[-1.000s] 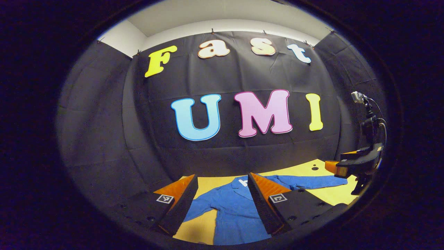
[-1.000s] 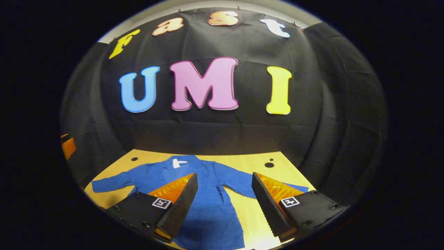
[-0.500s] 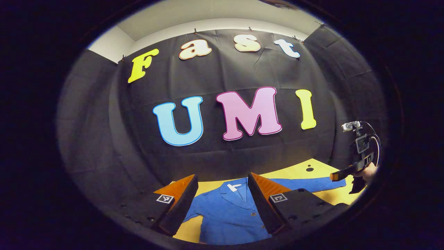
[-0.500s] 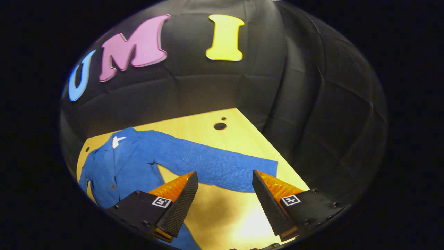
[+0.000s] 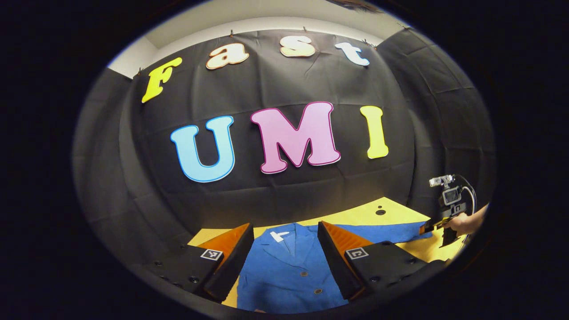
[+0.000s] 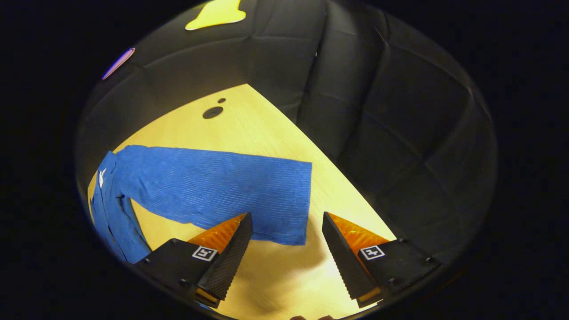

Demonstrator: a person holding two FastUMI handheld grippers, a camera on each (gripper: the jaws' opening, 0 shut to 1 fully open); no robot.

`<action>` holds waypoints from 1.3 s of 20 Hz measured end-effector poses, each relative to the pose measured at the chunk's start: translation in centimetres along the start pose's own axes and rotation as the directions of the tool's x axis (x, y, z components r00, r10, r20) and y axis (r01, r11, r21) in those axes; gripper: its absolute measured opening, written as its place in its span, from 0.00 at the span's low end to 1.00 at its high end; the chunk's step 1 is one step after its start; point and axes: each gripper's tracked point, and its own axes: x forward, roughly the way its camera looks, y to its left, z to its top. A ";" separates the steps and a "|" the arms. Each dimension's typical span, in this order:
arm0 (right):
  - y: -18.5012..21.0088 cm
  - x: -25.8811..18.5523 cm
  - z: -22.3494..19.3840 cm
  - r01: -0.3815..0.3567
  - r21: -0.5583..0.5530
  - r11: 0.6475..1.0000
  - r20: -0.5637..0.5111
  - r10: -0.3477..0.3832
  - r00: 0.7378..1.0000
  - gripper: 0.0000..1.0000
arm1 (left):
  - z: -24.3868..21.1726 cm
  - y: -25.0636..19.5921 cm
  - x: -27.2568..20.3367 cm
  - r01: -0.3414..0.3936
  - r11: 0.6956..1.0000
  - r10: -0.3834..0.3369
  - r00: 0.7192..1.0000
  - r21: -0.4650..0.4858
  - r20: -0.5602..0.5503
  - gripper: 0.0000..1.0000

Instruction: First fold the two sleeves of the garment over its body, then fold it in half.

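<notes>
1. So the big change over the last second: the right tongs [image 6: 284, 249] swung away from the jacket's body and dropped toward the cuff end of the right sleeve [image 6: 213, 191]. A second ago that view looked square at the whole blue jacket [image 5: 289, 266]; now the sleeve end sits just ahead of the fingers.
2. Right tongs are spread wide, nothing between them. One finger overlaps the sleeve's near edge in the view, the other is over bare table [image 6: 275, 129]. No grip yet.
3. Left tongs [image 5: 284, 253] are wide apart too, empty, hanging over the collar and button front. That view slid sideways a bit and now looks straight at the collar.
4. From the left gripper view you can see the right tongs [image 5: 433, 224] and the hand [image 5: 462, 222] at the sleeve's far end.
5. Jacket's lying flat on the table, sleeve stretched straight out, nothing folded. My read: first sleeve fold is about to start.
</notes>
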 end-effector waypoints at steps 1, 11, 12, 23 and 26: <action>0.4 0.5 -0.3 -0.018 0.025 1.000 -0.023 0.019 1.000 1.00 | 0.1 0.0 0.2 -0.003 1.000 0.003 1.000 -0.012 -0.002 0.82; 0.4 -0.4 0.0 -0.070 0.092 0.993 -0.061 0.076 0.995 0.24 | 0.5 -0.6 -0.3 -0.033 0.999 0.033 0.999 0.013 0.006 0.83; 1.2 -0.3 0.3 -0.107 0.107 0.988 -0.037 0.112 0.993 0.07 | 0.4 -0.6 -0.5 -0.035 0.999 0.035 0.999 0.013 0.003 0.83; 12.6 -8.5 4.6 -0.401 -0.047 0.915 0.062 0.403 0.913 0.01 | -0.3 2.5 -3.2 -0.139 0.990 0.138 0.990 -0.024 -0.018 0.83; 20.1 -12.1 5.5 -0.503 -0.141 0.853 0.054 0.514 0.856 0.01 | -0.7 4.3 -4.4 -0.193 0.980 0.192 0.981 -0.039 -0.022 0.83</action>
